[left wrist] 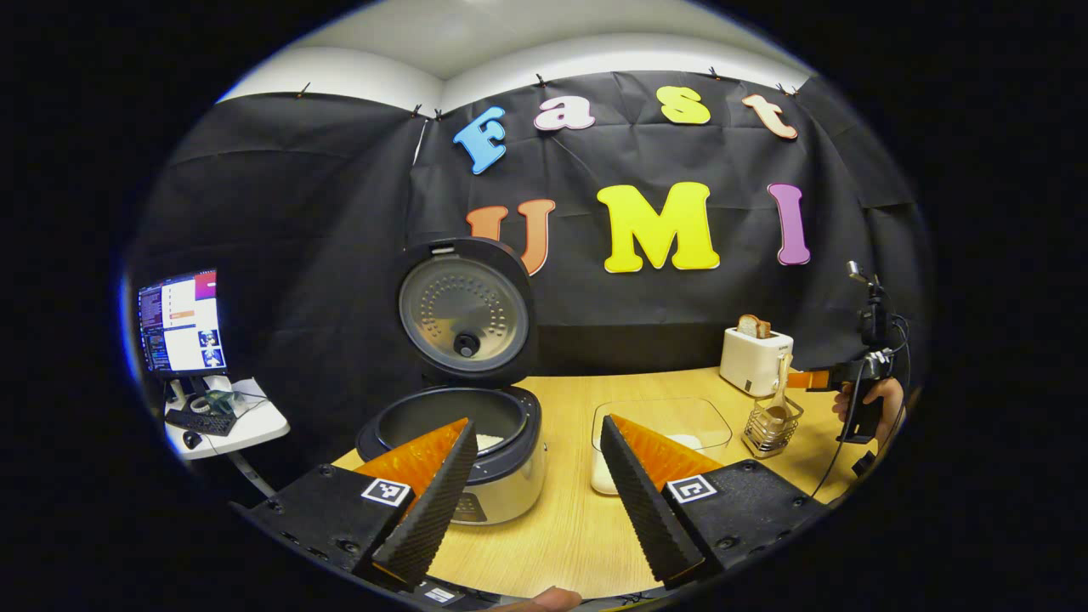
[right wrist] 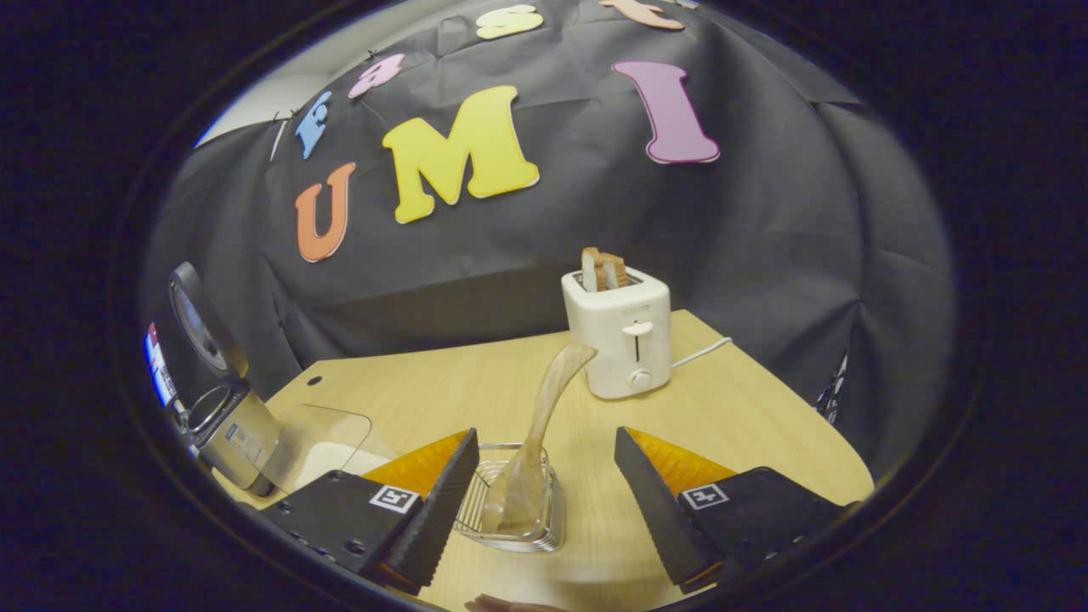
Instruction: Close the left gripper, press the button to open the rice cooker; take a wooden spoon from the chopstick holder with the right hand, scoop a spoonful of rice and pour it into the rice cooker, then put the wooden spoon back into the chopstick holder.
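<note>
The right gripper (right wrist: 544, 501) gapes wide, holding nothing. The wooden spoon (right wrist: 544, 425) stands in the chopstick holder (right wrist: 510, 531) dead ahead between its fingers, handle leaning up and away.

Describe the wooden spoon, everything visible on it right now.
The wooden spoon is pale, plain wood in one piece. It stands bowl-down in the wire chopstick holder, its curved handle leaning up and toward the white toaster. The right gripper hangs open around the holder, fingers clear of the spoon. In the left gripper view it sits right of the rice container.
</note>
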A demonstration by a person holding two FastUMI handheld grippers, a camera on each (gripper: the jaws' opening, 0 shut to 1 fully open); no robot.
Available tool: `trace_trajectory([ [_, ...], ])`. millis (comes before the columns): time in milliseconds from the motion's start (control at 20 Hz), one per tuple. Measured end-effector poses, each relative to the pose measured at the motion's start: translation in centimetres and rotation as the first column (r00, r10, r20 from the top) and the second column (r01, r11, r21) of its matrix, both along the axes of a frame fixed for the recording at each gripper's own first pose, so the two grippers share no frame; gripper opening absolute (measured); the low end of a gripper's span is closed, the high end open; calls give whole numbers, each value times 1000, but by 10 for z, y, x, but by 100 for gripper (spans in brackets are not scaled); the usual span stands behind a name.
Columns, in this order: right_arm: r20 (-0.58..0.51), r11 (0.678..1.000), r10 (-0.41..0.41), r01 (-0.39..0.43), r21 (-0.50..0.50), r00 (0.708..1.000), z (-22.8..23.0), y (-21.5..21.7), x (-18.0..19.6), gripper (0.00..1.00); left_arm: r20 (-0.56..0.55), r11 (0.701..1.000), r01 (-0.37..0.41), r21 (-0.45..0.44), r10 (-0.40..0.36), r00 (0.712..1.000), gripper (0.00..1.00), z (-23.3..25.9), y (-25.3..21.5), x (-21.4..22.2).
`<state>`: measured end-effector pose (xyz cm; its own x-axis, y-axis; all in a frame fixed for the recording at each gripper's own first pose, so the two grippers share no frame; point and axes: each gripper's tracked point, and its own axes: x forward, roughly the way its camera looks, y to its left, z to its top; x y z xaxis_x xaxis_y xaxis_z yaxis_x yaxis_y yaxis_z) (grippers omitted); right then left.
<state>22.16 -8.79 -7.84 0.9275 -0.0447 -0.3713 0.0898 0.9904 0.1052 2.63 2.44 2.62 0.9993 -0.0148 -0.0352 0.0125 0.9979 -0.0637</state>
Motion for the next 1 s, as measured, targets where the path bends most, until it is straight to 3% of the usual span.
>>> trace_trajectory([
  [200,-87,1000,11,-10,20,996,-20,4,29,95,-14,1000,12,-16,-12,1000,94,-11,-3,3],
  [250,-99,1000,12,-9,28,995,-23,4,35,88,-12,1000,11,-8,-11,1000,94,-13,0,3],
  [300,-112,999,2,2,33,994,-26,2,40,94,-11,1000,2,-1,-3,1000,94,-15,3,4],
  [350,-124,999,-7,12,43,992,-28,1,47,91,-17,1000,-5,6,5,1000,94,-18,7,4],
  [500,-137,997,9,1,75,990,-28,6,55,76,-27,1000,5,10,-5,1000,94,-26,7,5],
  [550,-144,997,14,-4,71,989,-27,8,59,65,-30,1000,17,14,-16,999,94,-28,5,6],
  [600,-147,998,18,-9,65,989,-28,10,62,61,-39,999,28,25,-27,999,94,-29,4,6],
  [700,-163,1000,9,-6,19,987,-31,9,67,42,-39,999,34,38,-33,999,94,-29,5,6],
  [750,-165,1000,-8,8,2,986,-30,6,68,38,-45,998,41,41,-39,998,94,-31,5,5],
  [800,-166,1000,-6,8,12,986,-29,11,67,18,-44,998,43,41,-41,998,94,-31,6,4],
  [950,-151,999,-7,12,34,989,-21,17,64,10,-34,998,40,39,-38,999,94,-26,11,1],
  [1000,-148,999,-24,27,21,989,-20,16,59,2,-27,998,43,36,-42,999,94,-25,12,-1],
])
